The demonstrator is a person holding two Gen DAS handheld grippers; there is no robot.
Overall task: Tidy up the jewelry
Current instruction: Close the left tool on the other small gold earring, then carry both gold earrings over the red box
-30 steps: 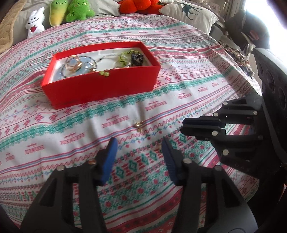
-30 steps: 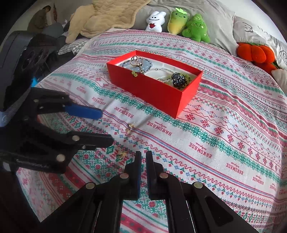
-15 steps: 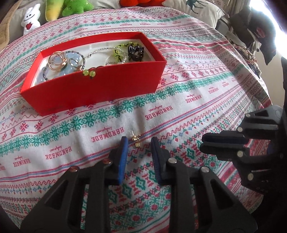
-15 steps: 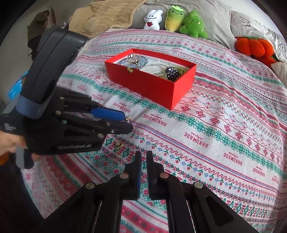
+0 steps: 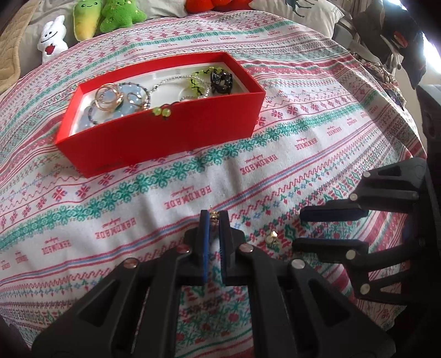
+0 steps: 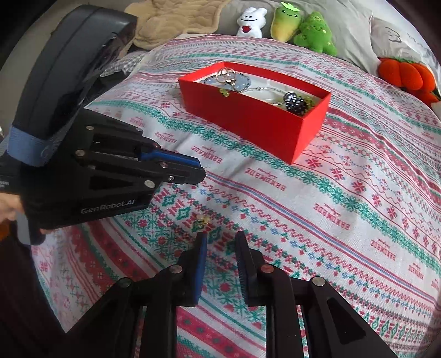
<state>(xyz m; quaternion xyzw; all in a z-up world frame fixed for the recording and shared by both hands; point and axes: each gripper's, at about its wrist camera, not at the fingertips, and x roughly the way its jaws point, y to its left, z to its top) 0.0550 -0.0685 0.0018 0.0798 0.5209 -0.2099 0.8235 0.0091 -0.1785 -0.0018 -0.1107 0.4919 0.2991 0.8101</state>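
Observation:
A red box (image 5: 154, 137) with rings, bead bracelets and a black piece inside sits on the patterned cloth; it also shows in the right wrist view (image 6: 256, 124). My left gripper (image 5: 214, 217) is shut on a small gold earring (image 5: 213, 216) at its fingertips, low over the cloth; it also shows in the right wrist view (image 6: 199, 172). A second gold earring (image 5: 272, 236) lies on the cloth, seen too in the right wrist view (image 6: 204, 219). My right gripper (image 6: 220, 238) is open just behind it, and shows at the right of the left wrist view (image 5: 299, 227).
Plush toys (image 5: 91, 16) and pillows (image 5: 297, 12) line the far edge of the bed. A beige blanket (image 6: 171, 19) lies at the far left. A dark bag (image 5: 391, 35) hangs at the right.
My left gripper moved forward and closed on the gold earring. My right gripper went from shut to open and came up behind the second earring.

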